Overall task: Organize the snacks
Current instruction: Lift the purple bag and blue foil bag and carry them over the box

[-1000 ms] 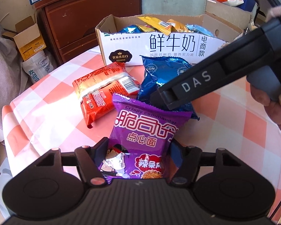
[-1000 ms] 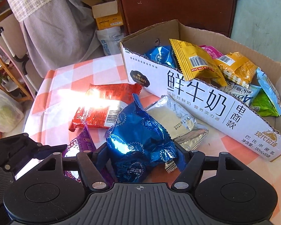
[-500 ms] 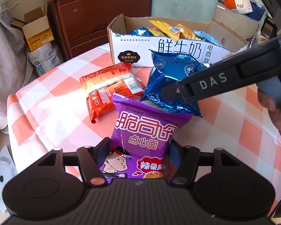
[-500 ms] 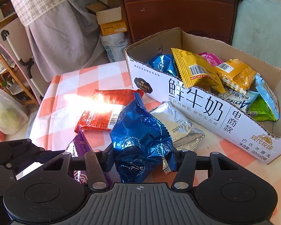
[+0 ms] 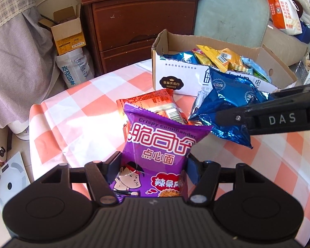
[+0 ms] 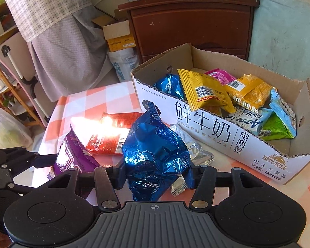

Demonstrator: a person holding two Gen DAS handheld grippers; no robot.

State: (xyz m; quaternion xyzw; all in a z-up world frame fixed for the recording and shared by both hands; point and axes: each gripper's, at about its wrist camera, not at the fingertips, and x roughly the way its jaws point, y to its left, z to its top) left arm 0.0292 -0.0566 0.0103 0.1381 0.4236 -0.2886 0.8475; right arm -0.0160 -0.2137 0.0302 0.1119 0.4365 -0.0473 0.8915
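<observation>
Purple pack: glossy purple snack pack [image 5: 158, 150] with white characters and a cartoon face, upright, lifted off the desk.
Left claw: left claw [image 5: 153, 171] grips the purple pack by its lower sides.
Blue pack: crinkled blue foil pack [image 6: 155, 155], raised above the desk, just in front of the box.
Right claw: right claw [image 6: 156, 177] is clamped on the blue pack's lower part.
Box: cardboard box [image 6: 206, 128], top open, at the far side of the desk, holding yellow, blue, pink and green packs.
Desk: checked desk [image 5: 76, 111] with a red pack [image 6: 108, 142] and a silver pack [image 6: 194, 153] lying on it.
Edges: left desk edge near the red pack; bare cloth along that side.
Room: the two claws are close together, packs nearly touching.
</observation>
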